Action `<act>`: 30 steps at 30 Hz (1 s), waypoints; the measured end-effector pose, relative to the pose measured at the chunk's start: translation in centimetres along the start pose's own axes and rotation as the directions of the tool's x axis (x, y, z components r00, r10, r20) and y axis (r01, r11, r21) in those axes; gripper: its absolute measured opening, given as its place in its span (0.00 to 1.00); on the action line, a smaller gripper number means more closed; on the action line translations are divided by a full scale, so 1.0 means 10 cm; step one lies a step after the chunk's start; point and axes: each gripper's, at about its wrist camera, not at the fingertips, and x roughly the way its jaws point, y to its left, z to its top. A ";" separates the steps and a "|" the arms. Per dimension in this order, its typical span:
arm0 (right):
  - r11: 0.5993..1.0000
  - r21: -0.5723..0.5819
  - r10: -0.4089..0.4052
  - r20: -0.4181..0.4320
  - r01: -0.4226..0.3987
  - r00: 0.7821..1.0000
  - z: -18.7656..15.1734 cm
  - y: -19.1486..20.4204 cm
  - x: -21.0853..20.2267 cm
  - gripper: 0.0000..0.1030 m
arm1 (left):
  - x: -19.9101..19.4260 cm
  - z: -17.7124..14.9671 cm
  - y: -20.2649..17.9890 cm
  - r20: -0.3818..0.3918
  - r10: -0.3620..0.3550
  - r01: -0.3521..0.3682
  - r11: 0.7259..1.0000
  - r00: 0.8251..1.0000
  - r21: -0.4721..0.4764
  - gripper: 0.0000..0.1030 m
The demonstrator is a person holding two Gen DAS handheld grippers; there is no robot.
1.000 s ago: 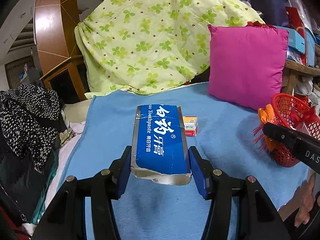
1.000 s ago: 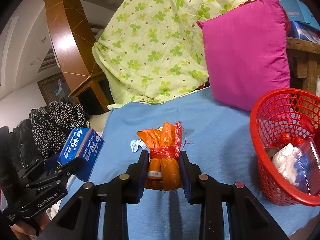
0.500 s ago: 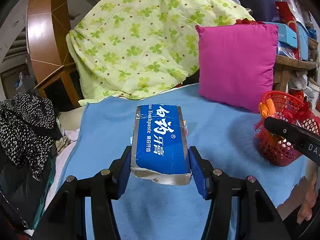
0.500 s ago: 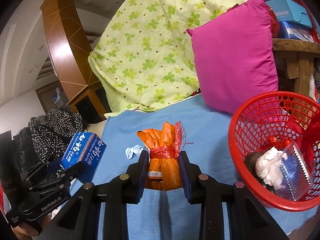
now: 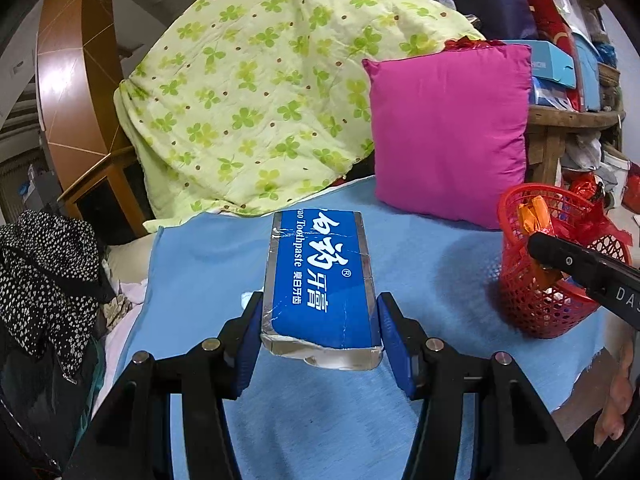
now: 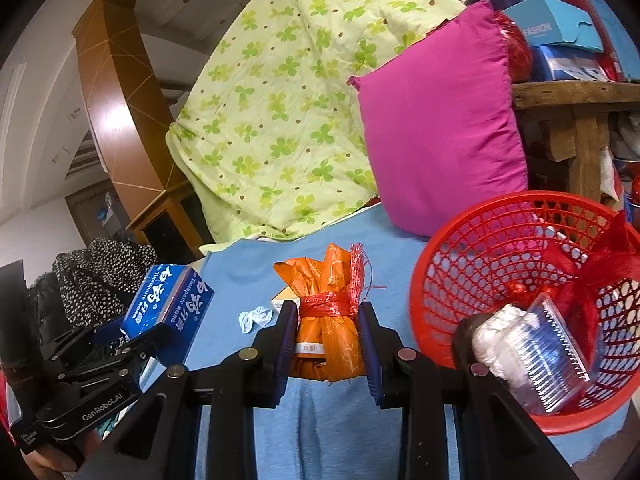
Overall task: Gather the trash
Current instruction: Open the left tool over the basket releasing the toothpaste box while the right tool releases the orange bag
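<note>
left gripper (image 5: 318, 336) is clamping a blue toothpaste box (image 5: 320, 280); right gripper (image 6: 328, 344) is pinching an orange wrapper bundle (image 6: 328, 320), both carried clear of the blue cloth (image 6: 340, 432) for dropping into the red basket (image 6: 460, 280) just right of the right gripper.

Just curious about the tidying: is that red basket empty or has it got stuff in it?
Partly filled: the red basket holds a white wad and a clear plastic tray.
</note>
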 end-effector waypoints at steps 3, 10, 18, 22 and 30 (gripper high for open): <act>1.000 0.012 -0.008 0.010 0.007 1.000 0.02 -0.07 -0.04 0.32 | 0.00 0.03 -0.07 0.005 -0.006 0.006 1.000 1.000 0.016 0.55; 0.998 0.050 -0.032 0.042 0.030 0.999 0.05 -0.26 -0.18 0.32 | -0.03 0.15 -0.25 0.025 -0.025 0.024 0.999 0.999 0.046 0.55; 0.992 0.109 -0.067 0.087 0.057 0.994 0.09 -0.52 -0.36 0.32 | -0.06 0.31 -0.48 0.050 -0.058 0.053 0.995 0.997 0.084 0.55; 0.988 0.138 -0.087 0.111 0.071 0.990 0.11 -0.65 -0.46 0.32 | -0.07 0.39 -0.61 0.064 -0.077 0.070 0.992 0.995 0.107 0.55; 0.979 0.178 -0.121 0.133 0.096 0.984 0.15 -0.84 -0.57 0.32 | -0.06 0.50 -0.87 0.068 -0.124 0.114 0.983 0.990 0.144 0.56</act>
